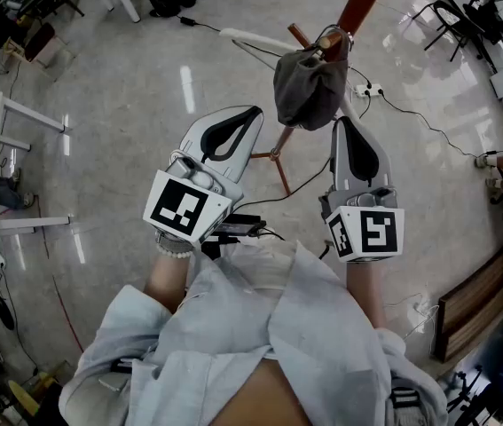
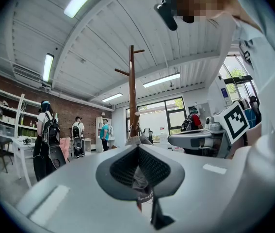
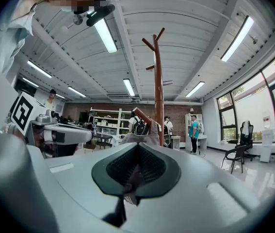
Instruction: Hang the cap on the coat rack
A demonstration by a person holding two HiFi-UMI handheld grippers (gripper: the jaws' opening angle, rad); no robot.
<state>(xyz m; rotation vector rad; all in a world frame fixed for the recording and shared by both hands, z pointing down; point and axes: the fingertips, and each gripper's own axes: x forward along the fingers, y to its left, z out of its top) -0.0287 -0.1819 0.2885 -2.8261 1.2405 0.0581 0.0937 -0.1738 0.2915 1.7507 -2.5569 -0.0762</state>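
The dark grey cap (image 1: 309,91) hung draped over a peg (image 1: 326,39) of the coat rack (image 1: 357,3), just ahead of both claw tips. The left claw (image 1: 254,112) and right claw (image 1: 341,123) were clenched on nothing. The cap looked light, soft and floppy, so a pinch on its firmer rim would likely hold best.
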